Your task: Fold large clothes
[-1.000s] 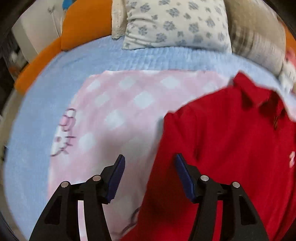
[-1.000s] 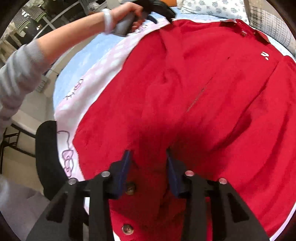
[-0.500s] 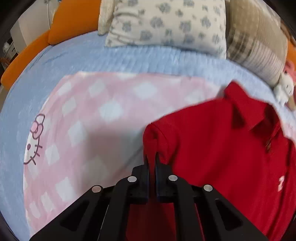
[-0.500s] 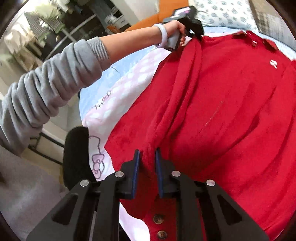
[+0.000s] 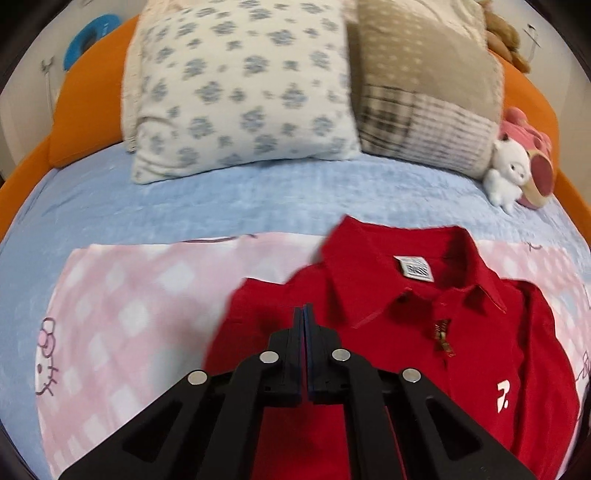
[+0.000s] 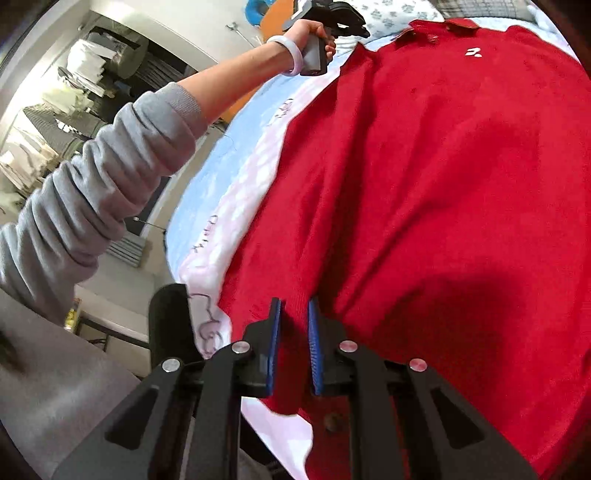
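A red polo shirt (image 5: 424,332) with a white chest logo lies collar-up on a pink checked blanket (image 5: 129,314). My left gripper (image 5: 303,314) is shut on the shirt's fabric near its left shoulder, and that side is drawn in over the body. In the right wrist view the same shirt (image 6: 443,184) fills the frame. There my right gripper (image 6: 294,310) pinches a raised fold of it near the lower left edge, between blue pads. Far off, a hand holds the left gripper (image 6: 351,27) at the shirt's shoulder.
The blanket lies on a blue bedspread (image 5: 258,192) with an orange headboard (image 5: 85,110). A floral pillow (image 5: 240,85), a beige pillow (image 5: 424,92) and a plush toy (image 5: 506,173) sit behind. A grey sleeve (image 6: 110,177) and a black chair back (image 6: 170,321) are at the bed's edge.
Both grippers were open over the shirt, then closed on its left side. The left one has carried the shoulder edge rightward, toward the collar. The right one has moved the lower fold likewise.
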### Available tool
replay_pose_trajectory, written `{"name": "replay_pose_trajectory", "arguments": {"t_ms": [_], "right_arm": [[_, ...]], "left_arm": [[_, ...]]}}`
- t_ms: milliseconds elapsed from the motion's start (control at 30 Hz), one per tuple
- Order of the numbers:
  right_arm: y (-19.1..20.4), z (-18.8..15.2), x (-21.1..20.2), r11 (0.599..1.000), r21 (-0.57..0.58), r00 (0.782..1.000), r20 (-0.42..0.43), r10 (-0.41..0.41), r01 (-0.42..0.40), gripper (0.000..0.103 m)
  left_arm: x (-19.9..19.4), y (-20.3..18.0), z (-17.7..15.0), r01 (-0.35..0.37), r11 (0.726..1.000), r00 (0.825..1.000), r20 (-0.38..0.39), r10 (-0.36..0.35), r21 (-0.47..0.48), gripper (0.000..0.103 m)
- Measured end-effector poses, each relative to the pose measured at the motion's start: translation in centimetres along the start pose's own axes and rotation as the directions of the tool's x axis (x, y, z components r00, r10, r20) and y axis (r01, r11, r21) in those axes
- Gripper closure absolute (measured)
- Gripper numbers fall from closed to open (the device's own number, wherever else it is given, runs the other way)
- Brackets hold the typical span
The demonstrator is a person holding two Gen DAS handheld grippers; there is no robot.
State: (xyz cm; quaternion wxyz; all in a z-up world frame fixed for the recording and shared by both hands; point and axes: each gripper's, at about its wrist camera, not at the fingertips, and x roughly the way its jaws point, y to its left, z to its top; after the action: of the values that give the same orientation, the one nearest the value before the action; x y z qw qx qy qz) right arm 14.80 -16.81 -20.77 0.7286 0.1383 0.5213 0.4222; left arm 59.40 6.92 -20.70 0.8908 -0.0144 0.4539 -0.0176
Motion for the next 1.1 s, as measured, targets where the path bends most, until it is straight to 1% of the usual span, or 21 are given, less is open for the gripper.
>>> {"name": "replay_pose_trajectory", "arguments": {"t_ms": [33,133,200,233,267,333,400,500,533,600,667,733,767,833,867,900,933,1000,1033,1067,1100], "right_arm": [[0.0,-0.2,-0.2,1.0,-0.006,1.0,0.003,-0.013,0.013,0.086],[-0.3,-0.2,-1.3,1.0,-0.001,1.0,0.008,-0.021,0.021,0.086],[-0.5,0.1,-2.2,0.999,-0.009,0.999,0.019,-0.039,0.039,0.085],[-0.4,0.4,-2.5,0.999,-0.014,0.999,0.027,-0.046,0.047,0.085],[-0.1,0.8,-2.8,0.998,-0.022,0.998,0.039,-0.05,0.051,0.085],[0.4,1.7,-3.6,0.997,-0.046,0.996,0.072,-0.057,0.06,0.085],[1.1,3.1,-4.0,0.992,-0.086,0.991,0.1,-0.084,0.093,0.084],[2.4,7.6,-2.7,0.951,-0.188,0.965,0.139,-0.223,0.247,0.047],[2.8,8.9,-2.0,0.938,-0.208,0.956,0.152,-0.251,0.279,0.044],[2.6,12.1,-0.2,0.922,-0.248,0.952,0.157,-0.265,0.297,0.044],[2.5,16.2,2.8,0.905,-0.268,0.941,0.166,-0.294,0.33,0.049],[2.5,20.4,6.6,0.899,-0.277,0.938,0.181,-0.297,0.338,0.057],[2.4,21.9,8.2,0.887,-0.276,0.925,0.191,-0.327,0.37,0.057],[1.8,24.9,11.7,0.844,-0.283,0.888,0.203,-0.412,0.456,0.053],[1.4,26.2,13.0,0.83,-0.281,0.874,0.208,-0.438,0.483,0.046],[0.8,27.4,14.1,0.824,-0.272,0.866,0.208,-0.454,0.497,0.044],[0.1,28.9,15.2,0.829,-0.249,0.864,0.205,-0.459,0.5,0.044],[-1.4,31.4,16.0,0.847,-0.183,0.862,0.202,-0.464,0.499,0.044],[-2.1,33.1,16.4,0.855,-0.15,0.862,0.207,-0.463,0.496,0.042],[-2.7,34.6,16.7,0.849,-0.123,0.848,0.22,-0.482,0.514,0.039],[-3.0,35.7,16.9,0.84,-0.105,0.834,0.234,-0.5,0.532,0.036]], "left_arm": [[-0.3,-0.4,-0.3,0.009,1.0,1.0,0.02,-0.009,0.009,0.088],[-2.6,-0.9,-0.9,0.016,0.999,0.995,0.096,-0.02,0.039,0.069],[-3.9,0.1,-1.1,0.031,0.999,0.995,0.095,-0.034,0.026,0.053],[-4.6,1.0,-1.3,0.033,0.999,0.996,0.087,-0.035,0.026,0.048],[-5.5,1.9,-1.7,0.019,0.999,0.996,0.089,-0.021,0.028,0.045],[-7.0,3.6,-3.1,0.012,0.999,0.996,0.086,-0.016,0.045,0.045],[-8.6,5.9,-5.7,0.015,0.998,0.998,0.063,-0.019,0.058,0.045],[-9.9,8.6,-10.6,0.068,0.997,0.997,-0.026,-0.067,0.047,0.045],[-10.1,9.4,-12.4,0.073,0.997,0.995,-0.069,-0.07,0.037,0.045],[-9.8,10.8,-15.2,0.091,0.996,0.988,-0.13,-0.089,0.007,0.045],[-9.0,11.8,-17.3,0.072,0.997,0.98,-0.187,-0.071,-0.001,0.045],[-8.3,13.0,-18.5,0.043,0.998,0.978,-0.203,-0.051,-0.046,0.045],[-7.9,13.6,-18.8,0.033,0.997,0.976,-0.212,-0.048,-0.07,0.044],[-7.5,14.9,-19.4,0.023,0.991,0.978,-0.202,-0.05,-0.134,0.038],[-7.4,15.2,-19.5,0.035,0.987,0.979,-0.195,-0.065,-0.157,0.037],[-7.4,15.5,-19.7,0.054,0.983,0.981,-0.176,-0.086,-0.176,0.037],[-7.3,15.5,-19.8,0.058,0.984,0.983,-0.163,-0.085,-0.167,0.036],[-6.9,14.9,-20.0,0.02,0.995,0.988,-0.15,-0.034,-0.095,0.024],[-6.6,14.7,-19.8,0.012,0.998,0.987,-0.156,-0.022,-0.067,0.023],[-6.3,14.6,-19.5,0.02,0.999,0.986,-0.163,-0.027,-0.046,0.023],[-6.2,14.8,-19.1,0.044,0.997,0.986,-0.156,-0.054,-0.066,0.023]]}}
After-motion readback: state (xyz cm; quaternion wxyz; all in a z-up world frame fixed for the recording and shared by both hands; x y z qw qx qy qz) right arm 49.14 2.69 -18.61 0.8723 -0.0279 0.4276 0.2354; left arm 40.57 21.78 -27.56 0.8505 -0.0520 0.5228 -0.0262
